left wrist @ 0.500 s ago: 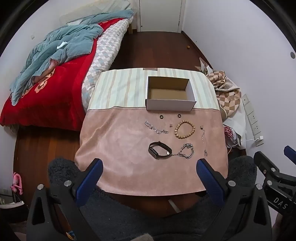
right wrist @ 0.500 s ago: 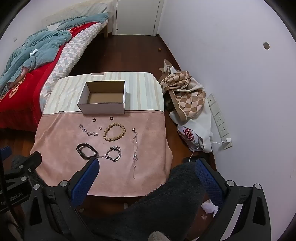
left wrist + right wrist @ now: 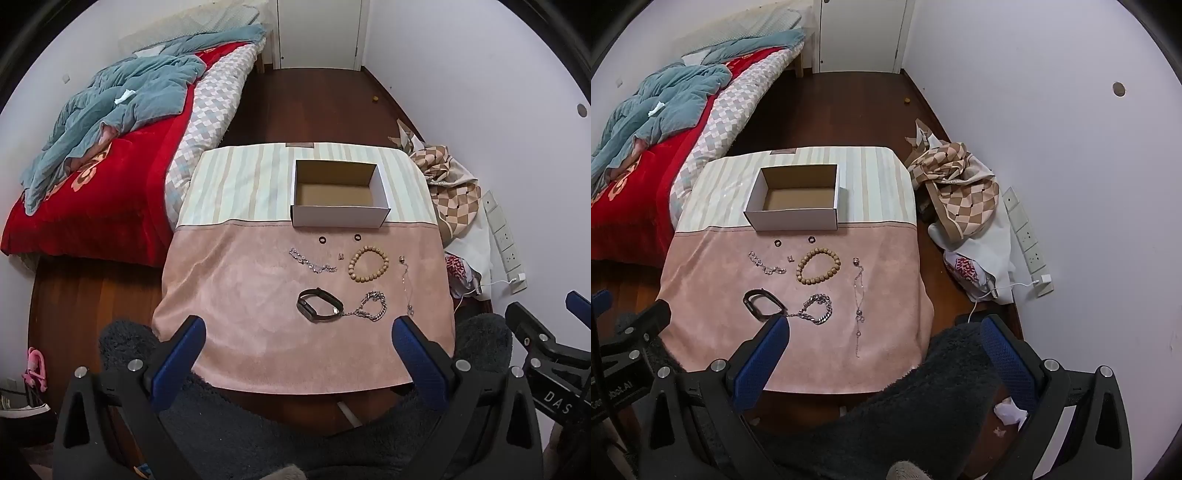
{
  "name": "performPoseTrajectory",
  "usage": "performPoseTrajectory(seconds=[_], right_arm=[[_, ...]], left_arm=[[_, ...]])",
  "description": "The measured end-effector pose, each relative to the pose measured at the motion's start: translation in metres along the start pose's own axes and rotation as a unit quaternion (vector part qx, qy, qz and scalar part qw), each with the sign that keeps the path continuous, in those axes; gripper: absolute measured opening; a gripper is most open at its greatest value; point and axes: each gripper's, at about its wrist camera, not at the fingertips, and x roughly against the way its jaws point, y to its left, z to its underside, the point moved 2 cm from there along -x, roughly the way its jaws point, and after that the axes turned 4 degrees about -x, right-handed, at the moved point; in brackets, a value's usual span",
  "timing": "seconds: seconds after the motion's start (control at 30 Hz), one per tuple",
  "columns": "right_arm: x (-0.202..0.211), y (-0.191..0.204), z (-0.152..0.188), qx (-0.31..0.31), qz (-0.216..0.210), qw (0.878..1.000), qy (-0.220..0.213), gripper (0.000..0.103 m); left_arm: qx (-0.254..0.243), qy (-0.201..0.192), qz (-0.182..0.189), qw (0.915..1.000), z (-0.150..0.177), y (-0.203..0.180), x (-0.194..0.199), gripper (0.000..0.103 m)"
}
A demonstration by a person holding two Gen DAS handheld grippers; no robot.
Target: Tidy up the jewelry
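Both grippers, the left gripper (image 3: 297, 345) and the right gripper (image 3: 882, 345), hang wide open with nothing between the jaws. Jewelry (a bead bracelet (image 3: 368, 264), a black band (image 3: 317, 304), chains) lies on the pink cloth (image 3: 236, 295), before the empty box (image 3: 340, 197).

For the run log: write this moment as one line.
stage: start | left tongs: open, empty | right tongs: open, empty | box: empty | jewelry: all on cloth

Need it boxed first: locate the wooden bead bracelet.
In both views the wooden bead bracelet lies on the pink cloth, just before the open box, right of the small silver chain.
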Motion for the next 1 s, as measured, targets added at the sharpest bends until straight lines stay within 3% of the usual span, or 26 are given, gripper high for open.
performPoseTrajectory(seconds=[1.0], right_arm=[[0.0057,0.0006,0.001,-0.004,-0.002,1.0,-0.003,0.103]], left_arm=[[-0.001,-0.003,0.0,1.0,-0.003,-0.0016,0.0034,0.103]])
